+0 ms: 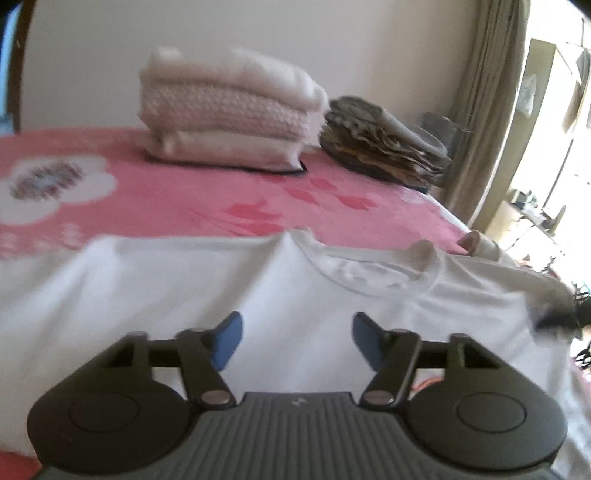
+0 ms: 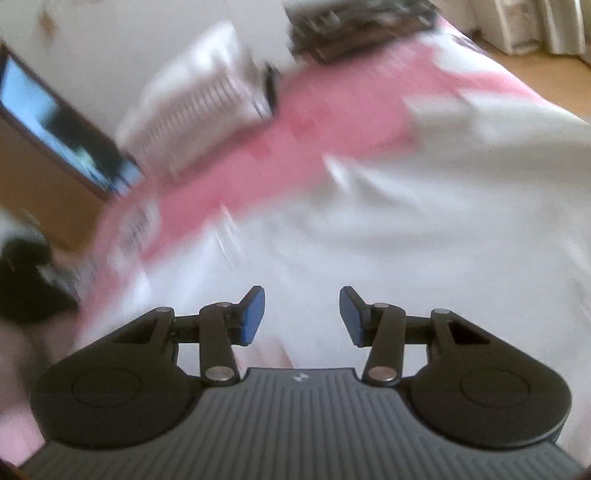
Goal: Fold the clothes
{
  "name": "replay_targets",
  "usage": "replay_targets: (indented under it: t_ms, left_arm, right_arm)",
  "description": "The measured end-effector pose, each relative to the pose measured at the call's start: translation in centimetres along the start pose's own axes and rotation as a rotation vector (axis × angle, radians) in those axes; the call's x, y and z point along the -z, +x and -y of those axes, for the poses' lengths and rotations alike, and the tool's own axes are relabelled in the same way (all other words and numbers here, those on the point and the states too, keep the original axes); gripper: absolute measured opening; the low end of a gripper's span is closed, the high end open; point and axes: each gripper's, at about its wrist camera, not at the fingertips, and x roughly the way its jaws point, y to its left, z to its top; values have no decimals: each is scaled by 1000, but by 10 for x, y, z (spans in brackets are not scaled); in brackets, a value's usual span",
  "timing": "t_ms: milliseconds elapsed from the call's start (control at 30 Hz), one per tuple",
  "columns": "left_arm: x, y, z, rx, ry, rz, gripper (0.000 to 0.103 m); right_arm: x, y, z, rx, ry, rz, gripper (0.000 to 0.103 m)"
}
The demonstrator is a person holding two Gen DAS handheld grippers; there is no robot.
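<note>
- White cotton fills my left wrist view: a T-shirt lies spread on the bed, its collar pointing away from me toward the wall.
- My left gripper hovers just over the shirt's chest with its blue pads spread apart and nothing between them.
- On the pink floral bedspread behind the shirt sits a stack of folded white knits, well apart from the shirt.
- Just right of that stack is a darker pile of folded brown and grey clothes, near the bed's far corner.
- A beige curtain hangs at the right, by a bright window.
- The right wrist view is badly smeared by motion; fine detail is lost.
- My right gripper is released too, its blue pads wide and empty, above the white shirt.
- Pink bed shows past the shirt, with the white stack and dark pile as blurs at its far edge.
- A dark-framed screen sits on the left wall.
</note>
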Motion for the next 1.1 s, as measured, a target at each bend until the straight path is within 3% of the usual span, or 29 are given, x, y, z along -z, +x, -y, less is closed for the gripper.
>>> replay_targets:
  t_ms: [133, 233, 367, 467, 533, 600, 733, 900, 967, 1033, 1067, 1100]
  left_arm:
    - [-8, 33, -10, 41, -67, -63, 37]
    - [-24, 55, -34, 79, -181, -80, 27]
    - [-54, 86, -63, 117, -327, -117, 23]
    - [-73, 90, -73, -20, -300, -107, 11]
    - [-83, 78, -75, -116, -275, -80, 13]
    - [-94, 61, -76, -204, -239, -45, 47]
    - [-106, 26, -67, -185, -114, -64, 50]
    - [-95, 5, -24, -155, 189, -236, 49]
    - [-78, 11, -14, -163, 230, -306, 47]
    - [-58, 25, -11, -187, 248, -370, 39]
    - [-48, 31, -12, -217, 272, -376, 38]
    - [-42, 34, -16, -237, 276, -348, 44]
  right_arm:
    - [73, -61, 15, 100, -15, -95, 44]
    - [117, -102, 27, 156, 28, -119, 44]
    - [167, -137, 45, 210, 115, -129, 44]
    - [192, -152, 58, 206, 198, -109, 44]
    - [204, -158, 66, 205, 230, -100, 44]
    - [210, -160, 68, 201, 226, -98, 44]
    - [210, -162, 70, 159, 199, -84, 44]
    - [200, -151, 70, 71, 176, -84, 44]
    - [196, -141, 66, 37, 174, -100, 44]
    - [193, -136, 62, 16, 171, -107, 44]
    - [192, -136, 59, 11, 168, -104, 44]
    - [191, -137, 56, 5, 165, -102, 44]
